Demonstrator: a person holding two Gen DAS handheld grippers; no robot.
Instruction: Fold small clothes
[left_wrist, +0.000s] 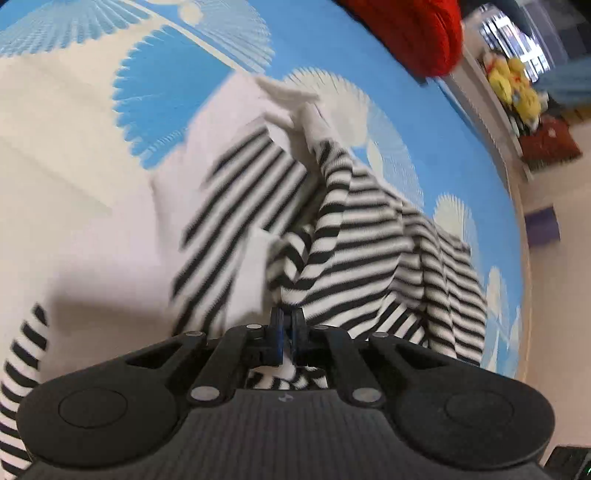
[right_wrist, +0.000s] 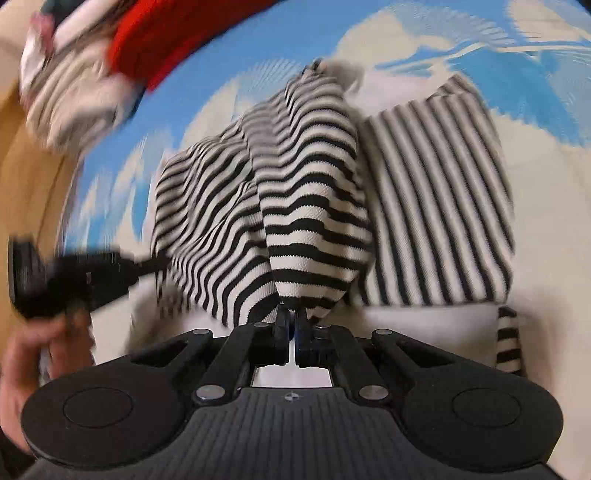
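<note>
Striped top (left_wrist: 369, 251) is pinched at its edge in both claws — left claw (left_wrist: 287, 321), right claw (right_wrist: 290, 320) — each clamped on cloth, lifting it off the blue patterned mat (left_wrist: 424, 110), probably to fold it over; red cloth (left_wrist: 413, 33) lies beyond.

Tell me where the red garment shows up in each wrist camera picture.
Left wrist view: the red garment sits at the top edge, right of centre, beyond the striped top.
Right wrist view: the red garment is at the top left.
Shared landmark: the blue and white patterned mat.
</note>
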